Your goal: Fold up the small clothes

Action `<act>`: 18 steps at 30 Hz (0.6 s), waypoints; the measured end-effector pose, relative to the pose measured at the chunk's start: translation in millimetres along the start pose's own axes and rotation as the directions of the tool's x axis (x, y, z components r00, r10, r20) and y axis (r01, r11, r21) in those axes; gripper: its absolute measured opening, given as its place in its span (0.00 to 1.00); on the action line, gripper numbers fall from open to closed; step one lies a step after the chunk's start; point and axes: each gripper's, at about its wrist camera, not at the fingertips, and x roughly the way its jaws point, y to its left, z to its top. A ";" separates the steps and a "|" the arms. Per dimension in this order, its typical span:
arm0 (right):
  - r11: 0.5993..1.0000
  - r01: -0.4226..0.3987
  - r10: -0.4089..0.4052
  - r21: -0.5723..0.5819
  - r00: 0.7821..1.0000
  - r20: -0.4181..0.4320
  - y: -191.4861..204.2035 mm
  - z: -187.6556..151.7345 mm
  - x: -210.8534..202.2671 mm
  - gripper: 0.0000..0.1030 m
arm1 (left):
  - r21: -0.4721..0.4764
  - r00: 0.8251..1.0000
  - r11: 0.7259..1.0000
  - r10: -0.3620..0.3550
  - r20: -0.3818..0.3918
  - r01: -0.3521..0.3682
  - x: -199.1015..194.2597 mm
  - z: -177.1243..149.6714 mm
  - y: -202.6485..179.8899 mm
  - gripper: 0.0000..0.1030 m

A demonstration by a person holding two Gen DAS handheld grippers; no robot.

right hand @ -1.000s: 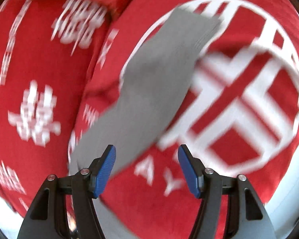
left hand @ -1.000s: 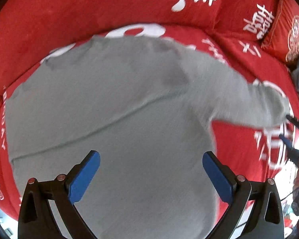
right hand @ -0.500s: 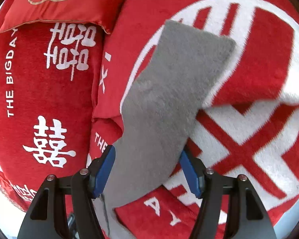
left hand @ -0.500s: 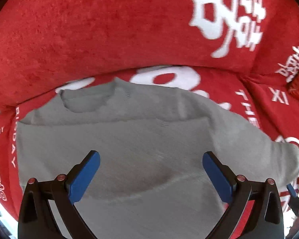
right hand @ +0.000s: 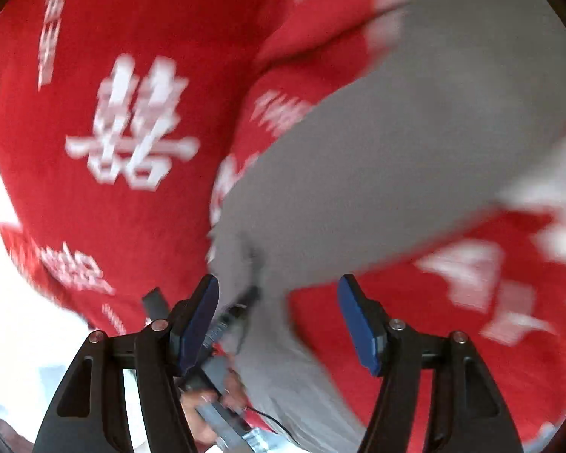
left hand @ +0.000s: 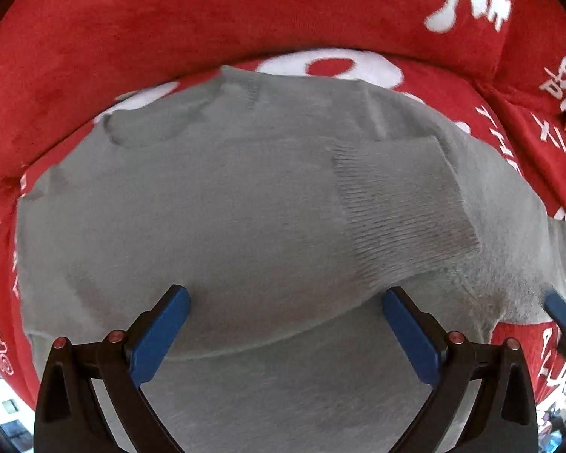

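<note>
Grey sweater (left hand: 215,226): spread flat on red sofa cover (left hand: 132,37), collar at far left, one ribbed cuff (left hand: 403,219) folded across its right side. Left hand-held gripper (left hand: 285,324): blue pads spread wide above the sweater's near part, holding nothing. Right hand-held gripper (right hand: 279,321): pads apart over a grey sleeve (right hand: 415,143); view blurred.

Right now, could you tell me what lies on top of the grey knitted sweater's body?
A folded-over sleeve with a ribbed cuff lies across the grey knitted sweater. The red plush cover with white lettering shows around it; whatever is beneath the sweater is covered.
</note>
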 end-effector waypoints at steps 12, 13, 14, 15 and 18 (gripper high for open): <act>0.960 0.215 -0.241 -0.180 0.961 -0.138 45.2 10.4 120.4 0.07 | -0.086 0.999 0.996 0.036 0.006 -0.035 -10.8 -8.6 58.9 1.00; 0.964 0.208 -0.233 -0.164 0.961 -0.147 40.1 9.3 118.3 0.07 | -0.092 0.999 0.995 0.033 -0.001 -0.033 -9.5 -12.7 59.7 1.00; 0.968 0.199 -0.222 -0.153 0.963 -0.152 37.6 8.8 116.5 0.08 | -0.093 1.000 0.995 0.030 -0.005 -0.030 -8.9 -16.4 58.9 1.00; 0.970 0.193 -0.216 -0.149 0.964 -0.156 37.7 7.5 113.7 0.11 | -0.086 1.000 0.996 0.030 -0.006 -0.030 -9.9 -20.3 58.2 1.00; 0.964 0.195 -0.223 -0.182 0.963 -0.150 43.4 1.7 100.5 0.13 | -0.052 0.999 0.998 0.031 -0.011 -0.032 -13.3 -32.2 56.5 1.00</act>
